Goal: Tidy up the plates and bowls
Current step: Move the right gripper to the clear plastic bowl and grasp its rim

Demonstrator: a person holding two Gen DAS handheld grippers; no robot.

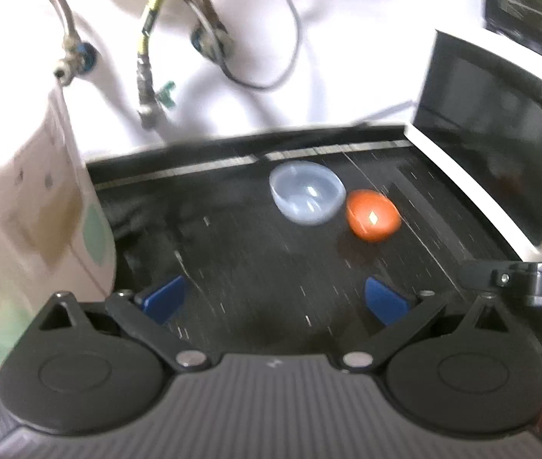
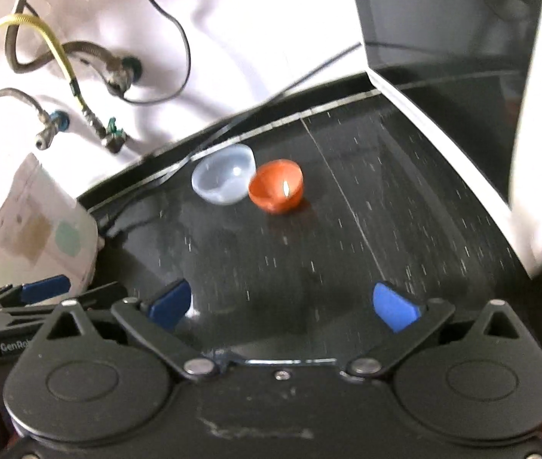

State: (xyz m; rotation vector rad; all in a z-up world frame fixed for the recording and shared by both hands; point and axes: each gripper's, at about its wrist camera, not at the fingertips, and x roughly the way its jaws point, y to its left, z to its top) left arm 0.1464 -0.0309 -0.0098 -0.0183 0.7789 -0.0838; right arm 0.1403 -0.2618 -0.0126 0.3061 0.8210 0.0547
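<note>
A pale blue bowl (image 1: 307, 198) and a smaller orange bowl (image 1: 372, 220) sit side by side, touching, on the black counter (image 1: 255, 267) near its far edge. Both also show in the right wrist view: the blue bowl (image 2: 223, 178) left of the orange bowl (image 2: 276, 186). My left gripper (image 1: 276, 300) is open and empty, well short of the bowls. My right gripper (image 2: 284, 304) is open and empty too, also short of them. The left gripper's blue fingertips (image 2: 43, 287) show at the lower left of the right wrist view.
A white appliance with a dark glass door (image 1: 492, 160) stands on the right (image 2: 443, 19). A patterned white carton (image 1: 30, 206) stands on the left (image 2: 26, 225). Hoses, valves and a cable (image 1: 148, 57) hang on the white wall behind the counter.
</note>
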